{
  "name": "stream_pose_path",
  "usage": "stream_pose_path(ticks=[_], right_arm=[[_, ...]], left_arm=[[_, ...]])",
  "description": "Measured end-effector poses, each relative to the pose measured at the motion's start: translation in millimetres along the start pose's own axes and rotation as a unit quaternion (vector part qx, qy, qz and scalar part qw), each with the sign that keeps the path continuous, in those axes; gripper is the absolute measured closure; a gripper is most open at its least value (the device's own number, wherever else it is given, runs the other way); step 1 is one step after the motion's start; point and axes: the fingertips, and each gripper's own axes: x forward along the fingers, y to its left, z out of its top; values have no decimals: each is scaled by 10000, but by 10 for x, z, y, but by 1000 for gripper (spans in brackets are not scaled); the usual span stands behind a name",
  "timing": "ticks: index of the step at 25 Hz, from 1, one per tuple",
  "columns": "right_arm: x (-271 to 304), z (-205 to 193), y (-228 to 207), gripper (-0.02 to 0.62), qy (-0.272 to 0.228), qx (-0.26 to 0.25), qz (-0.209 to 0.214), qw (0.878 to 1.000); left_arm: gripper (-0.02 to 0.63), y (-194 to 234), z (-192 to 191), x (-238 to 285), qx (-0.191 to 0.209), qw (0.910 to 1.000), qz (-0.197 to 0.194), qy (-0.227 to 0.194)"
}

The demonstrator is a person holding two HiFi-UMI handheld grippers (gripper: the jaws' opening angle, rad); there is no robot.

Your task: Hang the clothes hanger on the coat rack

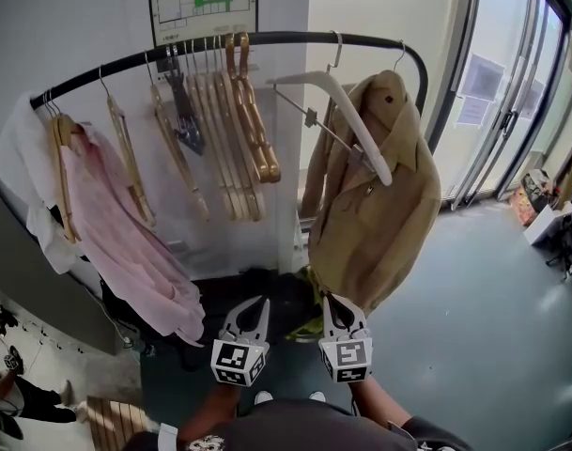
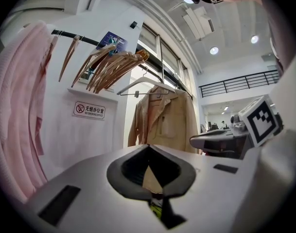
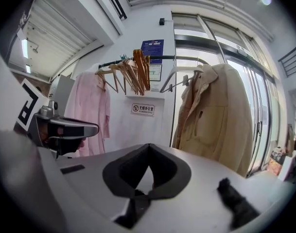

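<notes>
where white hanger (image 1: 361,130) overlaps, tan coat (image 1: 379,219) part-hidden, hook (image 1: 336,53) seemingly on rail (image 1: 267,38)

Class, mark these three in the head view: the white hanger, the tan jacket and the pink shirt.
white hanger (image 1: 359,130), head view, on its right arm, in front of the jacket.
tan jacket (image 1: 379,224), head view, on the middle of its front.
pink shirt (image 1: 116,233), head view, on the middle of the hanging cloth.
</notes>
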Motion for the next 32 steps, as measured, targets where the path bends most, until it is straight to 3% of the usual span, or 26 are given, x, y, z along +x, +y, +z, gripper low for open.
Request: stream_pose_path(ticks=[32], right_arm=[[56,94,155,581,-105,-2,172,9998]], left_arm=[[597,59,6,-97,107,9999,59,22]])
